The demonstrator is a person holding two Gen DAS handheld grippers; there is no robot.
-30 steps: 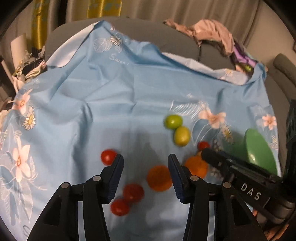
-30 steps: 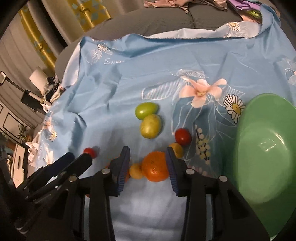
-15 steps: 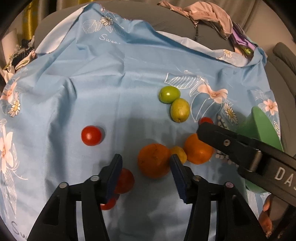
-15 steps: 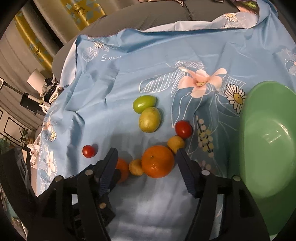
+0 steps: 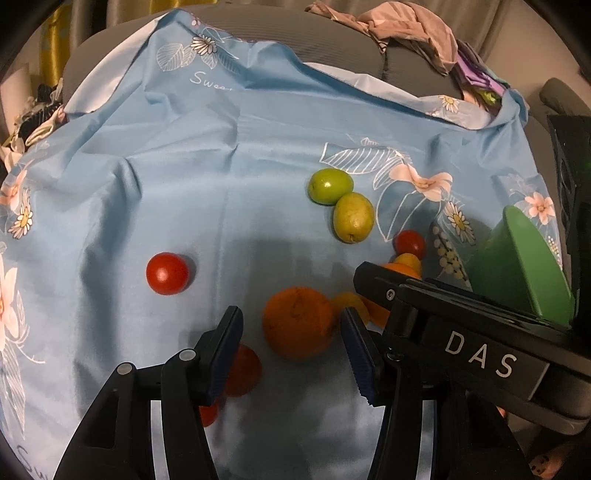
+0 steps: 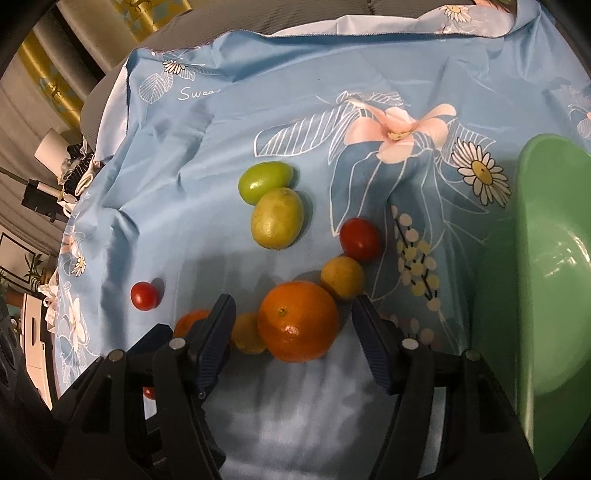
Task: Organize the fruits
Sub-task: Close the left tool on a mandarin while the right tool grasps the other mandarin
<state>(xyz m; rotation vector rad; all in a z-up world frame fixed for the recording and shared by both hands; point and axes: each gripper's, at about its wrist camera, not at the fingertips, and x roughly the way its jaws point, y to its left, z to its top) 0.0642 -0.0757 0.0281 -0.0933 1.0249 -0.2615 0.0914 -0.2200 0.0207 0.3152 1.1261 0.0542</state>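
While both jaws stand apart, left hand-held gripper (image 5: 291, 332) brackets one orange (image 5: 298, 323), pads not touching; right hand-held gripper (image 6: 295, 325) likewise brackets another orange (image 6: 298, 320). Green bowl (image 6: 546, 280) sits right on blue floral cloth (image 6: 229, 122).

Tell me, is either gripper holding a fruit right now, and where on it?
Nothing is held. The left gripper and right gripper each stand open around an orange, pads not touching.

A grey ribbed sofa (image 5: 332, 55) lies under a pale blue flowered cloth (image 5: 184, 166). Crumpled clothes (image 5: 406, 29) heap at its back edge. Yellow patterned curtains (image 6: 55, 85) hang behind; light is dim.
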